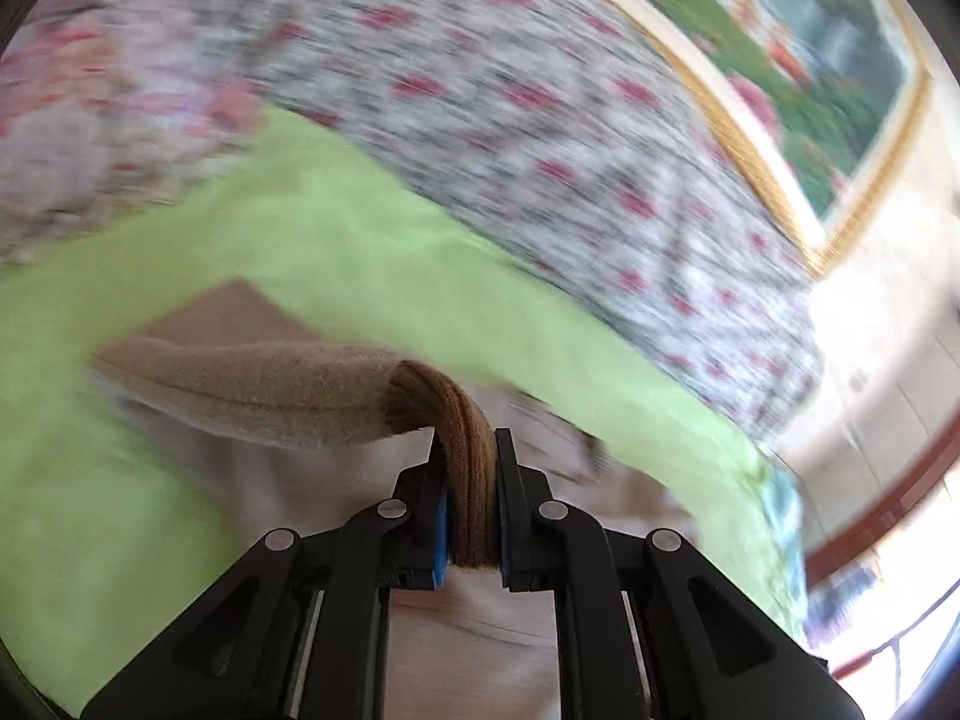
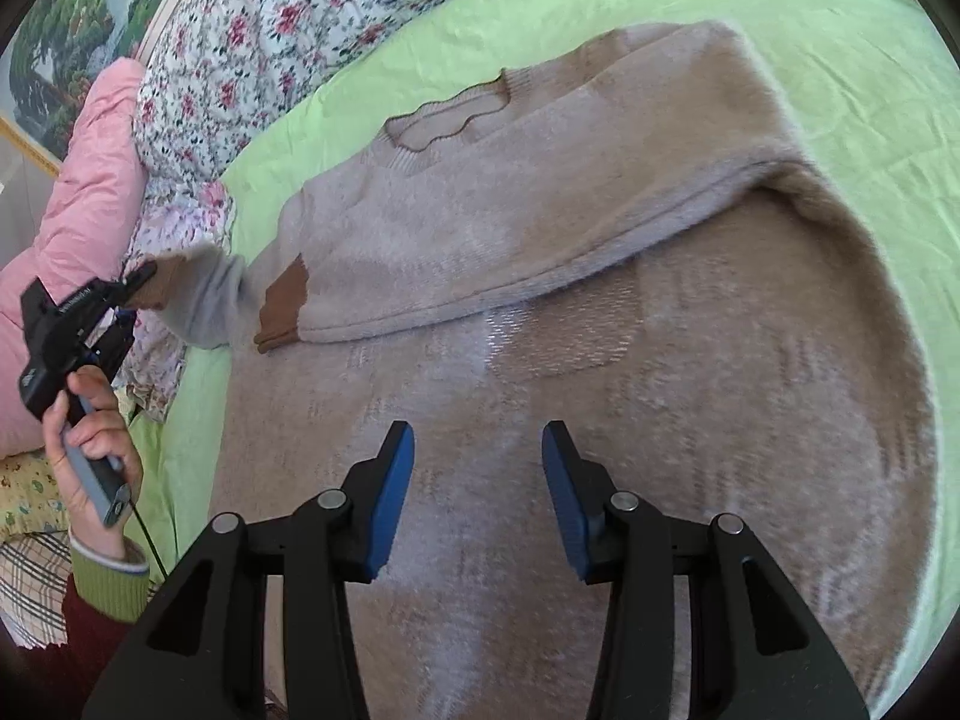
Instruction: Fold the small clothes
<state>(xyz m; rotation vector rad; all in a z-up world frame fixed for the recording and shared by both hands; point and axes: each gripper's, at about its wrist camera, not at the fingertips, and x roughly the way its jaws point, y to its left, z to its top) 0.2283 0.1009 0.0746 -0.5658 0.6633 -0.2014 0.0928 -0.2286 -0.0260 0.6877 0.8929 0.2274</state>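
Beige sweater [image 2: 600, 312] spread on a green sheet [image 2: 780, 18], one sleeve already folded across its chest.

The right gripper [image 2: 478, 462] hovers over the sweater's lower body, its blue-padded jaws apart with nothing between them. At the left edge, a hand [image 2: 90, 450] holds the left gripper [image 2: 141, 276], which pinches the brown cuff [image 2: 165, 285] of the other sleeve, lifted off the bed. A floral quilt [image 2: 252, 30] and pink pillow [image 2: 90, 192] lie beyond.

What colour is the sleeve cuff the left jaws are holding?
Darker brown ribbed cuff, on a beige sweater; clearest in the left wrist view.
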